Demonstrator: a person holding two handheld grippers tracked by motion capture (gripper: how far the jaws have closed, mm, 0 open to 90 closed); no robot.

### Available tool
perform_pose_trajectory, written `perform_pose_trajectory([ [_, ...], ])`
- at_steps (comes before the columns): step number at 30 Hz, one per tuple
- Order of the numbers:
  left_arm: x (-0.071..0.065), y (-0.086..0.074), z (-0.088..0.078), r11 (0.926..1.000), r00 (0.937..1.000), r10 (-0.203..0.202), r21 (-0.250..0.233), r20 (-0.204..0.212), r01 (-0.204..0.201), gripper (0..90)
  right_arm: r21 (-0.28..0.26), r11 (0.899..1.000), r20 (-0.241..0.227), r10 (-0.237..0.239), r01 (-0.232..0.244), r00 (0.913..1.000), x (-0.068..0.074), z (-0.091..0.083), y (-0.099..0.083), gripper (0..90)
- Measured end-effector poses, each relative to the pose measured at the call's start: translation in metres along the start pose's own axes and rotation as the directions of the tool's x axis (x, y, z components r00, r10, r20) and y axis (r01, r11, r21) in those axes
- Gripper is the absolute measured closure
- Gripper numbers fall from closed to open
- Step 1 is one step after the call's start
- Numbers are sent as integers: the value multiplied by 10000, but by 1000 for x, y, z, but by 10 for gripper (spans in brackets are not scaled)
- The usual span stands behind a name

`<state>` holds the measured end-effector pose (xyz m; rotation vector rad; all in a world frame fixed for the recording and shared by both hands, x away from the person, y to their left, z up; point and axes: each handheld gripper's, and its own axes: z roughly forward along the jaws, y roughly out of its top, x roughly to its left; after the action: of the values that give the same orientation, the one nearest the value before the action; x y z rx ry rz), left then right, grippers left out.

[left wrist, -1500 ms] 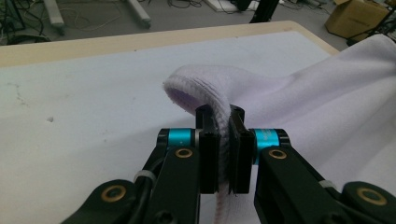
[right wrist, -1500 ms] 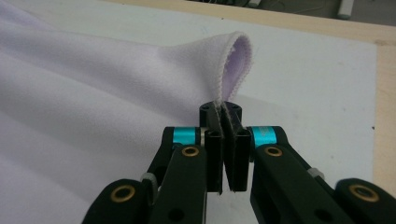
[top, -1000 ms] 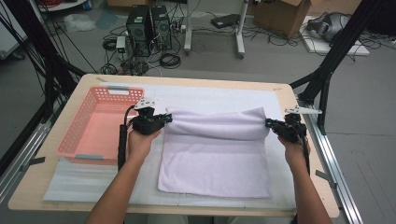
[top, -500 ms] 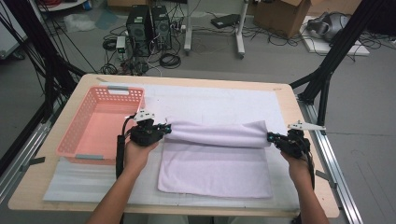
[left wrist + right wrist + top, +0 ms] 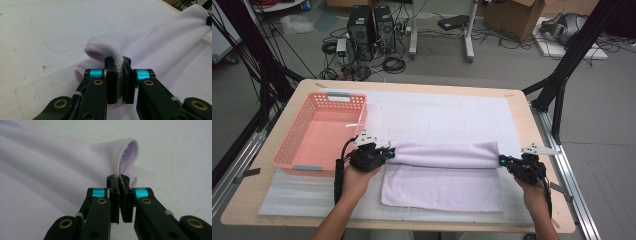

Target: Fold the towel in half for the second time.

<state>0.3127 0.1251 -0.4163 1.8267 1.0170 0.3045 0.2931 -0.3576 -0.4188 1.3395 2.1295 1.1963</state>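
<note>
My left tool [image 5: 388, 154] clamps one towel [image 5: 444, 175] corner, my right tool [image 5: 502, 160] clamps the other. Towel lies half folded on the worktop [image 5: 532, 220], just right of the basket [image 5: 319, 135].

Both hands now sit nearer the person, the left claw [image 5: 388, 153] and right claw [image 5: 502, 160] drawing the lilac towel's [image 5: 442, 187] folded edge over its lower half.

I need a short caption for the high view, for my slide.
Two hand-held grippers, left and right, pinch the corners of a lilac towel and fold it beside a pink basket.
</note>
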Motion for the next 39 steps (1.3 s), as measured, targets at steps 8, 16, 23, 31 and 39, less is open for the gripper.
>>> perform_pose_trajectory([
  [8, -1, -12, 0, 9997, 10000, 30, 239, -62, -29, 768, 332, 9994, -70, -6, 8, 10000, 4, -1, -15, 875],
  [16, 6, 13, 0, 9996, 9987, 27, -288, -502, -42, 433, -96, 9997, 473, 228, -224, 9986, 1, -8, 10, 545],
  [23, 12, 17, 19, 9993, 9989, -278, 248, -386, 287, 468, 528, 9984, 501, 188, -215, 9986, -6, 15, 41, 492],
  [31, 14, 11, 29, 9915, 9999, -37, 1297, -100, 50, 817, 1485, 9889, 155, -128, 104, 9998, -8, 42, 44, 815],
  [39, 5, 11, 10, 9992, 9997, 78, 383, 222, -86, 836, 835, 9954, 109, -489, 478, 9987, 2, 21, 30, 851],
])
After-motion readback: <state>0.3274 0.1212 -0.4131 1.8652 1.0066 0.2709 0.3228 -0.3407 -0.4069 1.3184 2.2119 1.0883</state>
